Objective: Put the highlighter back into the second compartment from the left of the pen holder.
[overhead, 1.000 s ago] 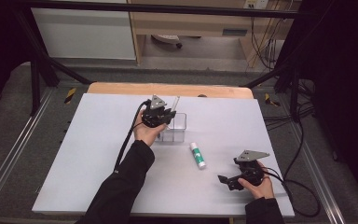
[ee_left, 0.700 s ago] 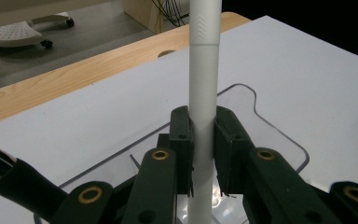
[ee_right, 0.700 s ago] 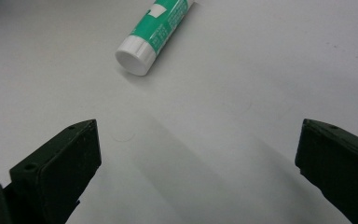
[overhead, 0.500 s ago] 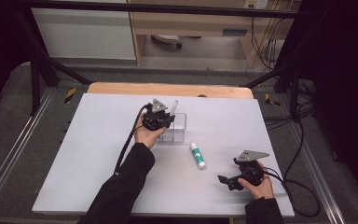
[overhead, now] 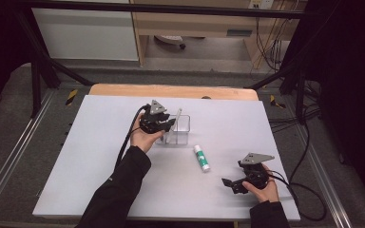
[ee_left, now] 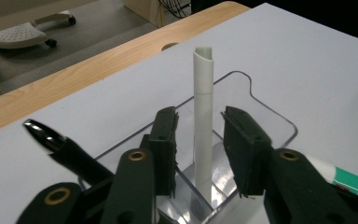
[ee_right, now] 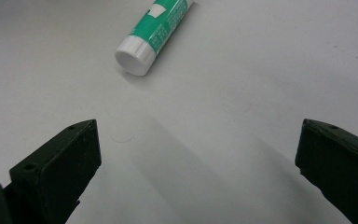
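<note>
A white pen (ee_left: 203,93) stands upright in a clear plastic container (ee_left: 270,116) near the table's middle (overhead: 178,135). My left gripper (ee_left: 200,116) straddles this pen; its jaws have just been opening and a gap shows on each side, so the pads do not press it. From above, the left gripper (overhead: 164,124) sits at the container's left side with the pen (overhead: 176,119) beside it. A green and white glue stick (overhead: 201,158) lies on the table. My right gripper (ee_right: 196,149) hovers open, wide and empty, with the glue stick (ee_right: 151,35) ahead of it.
A black pen with a shiny tip (ee_left: 46,137) leans at the left of the container, its lower end hidden behind my jaw. The white table (overhead: 100,156) ends in a wooden strip (overhead: 171,90) at the far side. Cables trail off the right gripper (overhead: 228,183) toward the table's right edge.
The left hand has barely shifted at the container and the white pen still stands in it. The right hand and the glue stick have kept still.
</note>
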`<action>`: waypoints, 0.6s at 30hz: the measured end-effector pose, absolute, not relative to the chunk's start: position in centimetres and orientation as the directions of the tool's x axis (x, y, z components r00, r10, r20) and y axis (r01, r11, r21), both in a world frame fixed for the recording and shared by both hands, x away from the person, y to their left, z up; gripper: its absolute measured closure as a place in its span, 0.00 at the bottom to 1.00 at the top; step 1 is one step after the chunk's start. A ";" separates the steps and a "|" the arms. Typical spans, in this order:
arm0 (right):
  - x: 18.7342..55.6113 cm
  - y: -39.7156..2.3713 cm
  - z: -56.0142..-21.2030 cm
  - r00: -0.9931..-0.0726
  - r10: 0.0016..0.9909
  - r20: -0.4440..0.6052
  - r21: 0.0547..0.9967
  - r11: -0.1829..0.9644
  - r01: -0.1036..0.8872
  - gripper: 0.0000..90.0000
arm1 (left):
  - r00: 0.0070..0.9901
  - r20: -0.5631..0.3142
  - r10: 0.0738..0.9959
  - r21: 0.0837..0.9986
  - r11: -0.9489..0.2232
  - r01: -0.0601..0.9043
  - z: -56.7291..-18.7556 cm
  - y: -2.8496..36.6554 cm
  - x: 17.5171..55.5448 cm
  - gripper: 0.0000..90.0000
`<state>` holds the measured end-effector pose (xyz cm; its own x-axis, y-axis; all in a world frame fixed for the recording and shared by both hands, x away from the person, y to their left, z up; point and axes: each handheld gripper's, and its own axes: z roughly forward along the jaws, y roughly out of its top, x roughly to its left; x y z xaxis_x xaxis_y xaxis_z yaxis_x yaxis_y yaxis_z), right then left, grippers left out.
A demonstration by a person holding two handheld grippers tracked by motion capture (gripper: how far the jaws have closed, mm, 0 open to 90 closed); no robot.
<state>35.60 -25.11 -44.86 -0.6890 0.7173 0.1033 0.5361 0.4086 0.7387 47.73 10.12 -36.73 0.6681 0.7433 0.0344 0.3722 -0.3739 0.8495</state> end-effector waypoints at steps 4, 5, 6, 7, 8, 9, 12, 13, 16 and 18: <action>35.6 -25.1 -44.9 -0.690 0.717 0.104 0.736 0.411 0.538 0.01 | 0.678 0.024 0.735 0.842 -0.380 0.382 -36.0 11.0 46.9 0.61; 35.6 -25.1 -44.9 -0.690 0.716 0.102 0.737 0.412 0.536 0.01 | 0.683 0.023 0.730 0.838 -0.386 0.385 -35.8 11.1 46.7 0.58; 35.6 -25.1 -44.9 -0.690 0.716 0.103 0.737 0.411 0.537 0.01 | 0.687 0.030 0.726 0.833 -0.398 0.384 -35.7 11.3 46.5 0.55; 35.6 -25.1 -44.9 -0.689 0.717 0.103 0.738 0.410 0.537 0.01 | 0.691 0.033 0.722 0.830 -0.405 0.384 -35.6 11.5 46.2 0.53; 35.6 -25.1 -44.9 -0.688 0.718 0.106 0.737 0.408 0.539 0.01 | 0.696 0.034 0.717 0.827 -0.412 0.383 -35.4 11.8 46.0 0.51; 35.6 -25.1 -44.9 -0.688 0.718 0.106 0.737 0.407 0.539 0.01 | 0.700 0.036 0.713 0.826 -0.416 0.381 -35.3 12.0 45.8 0.48; 35.6 -25.1 -44.9 -0.689 0.718 0.104 0.736 0.410 0.539 0.01 | 0.710 0.032 0.704 0.824 -0.421 0.380 -35.2 12.6 45.0 0.41; 35.6 -25.1 -44.9 -0.690 0.716 0.103 0.736 0.412 0.537 0.01 | 0.711 0.037 0.702 0.821 -0.427 0.380 -35.2 12.9 44.8 0.40; 35.6 -25.0 -44.9 -0.689 0.718 0.104 0.735 0.411 0.540 0.01 | 0.713 0.045 0.700 0.810 -0.443 0.384 -35.2 13.6 44.1 0.33; 35.6 -25.0 -45.0 -0.688 0.717 0.108 0.733 0.410 0.543 0.01 | 0.710 0.045 0.702 0.809 -0.443 0.387 -35.4 14.1 43.6 0.31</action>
